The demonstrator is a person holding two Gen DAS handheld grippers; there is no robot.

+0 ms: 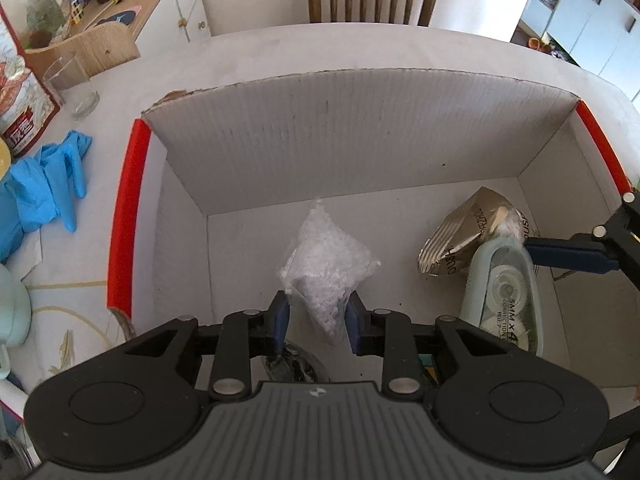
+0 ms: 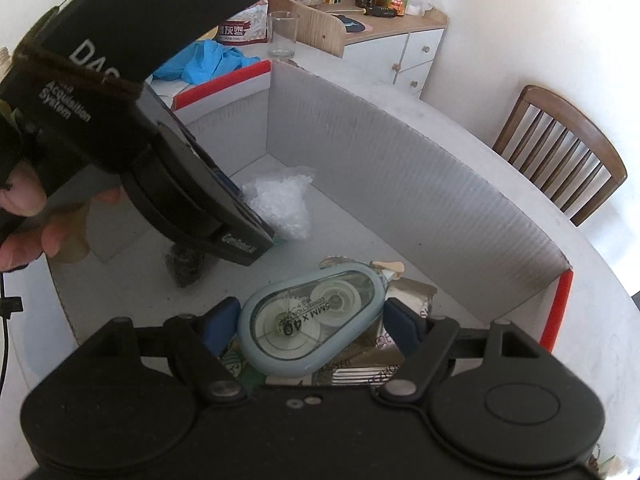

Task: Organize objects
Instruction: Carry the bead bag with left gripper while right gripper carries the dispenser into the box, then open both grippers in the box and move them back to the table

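Left wrist: left gripper (image 1: 317,316) pinches bead bag (image 1: 326,264) — lower, then release. Right gripper (image 2: 310,320) straddles correction tape (image 2: 310,320), pads clear — withdraw straight up.

Red-edged white box (image 1: 128,216), pale-blue correction tape (image 2: 312,316), blue gloves (image 1: 44,188).

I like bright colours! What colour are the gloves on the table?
Bright blue gloves, clearest in the left wrist view.

My right gripper (image 2: 310,326) pointing down into the cardboard box (image 2: 400,168), correction tape dispenser (image 2: 310,322) between my parted blue pads, touching the left one, crumpled foil wrapper (image 2: 416,300) beneath, left gripper (image 2: 262,230) over a clear bag of white beads (image 2: 286,204) near the box's far corner
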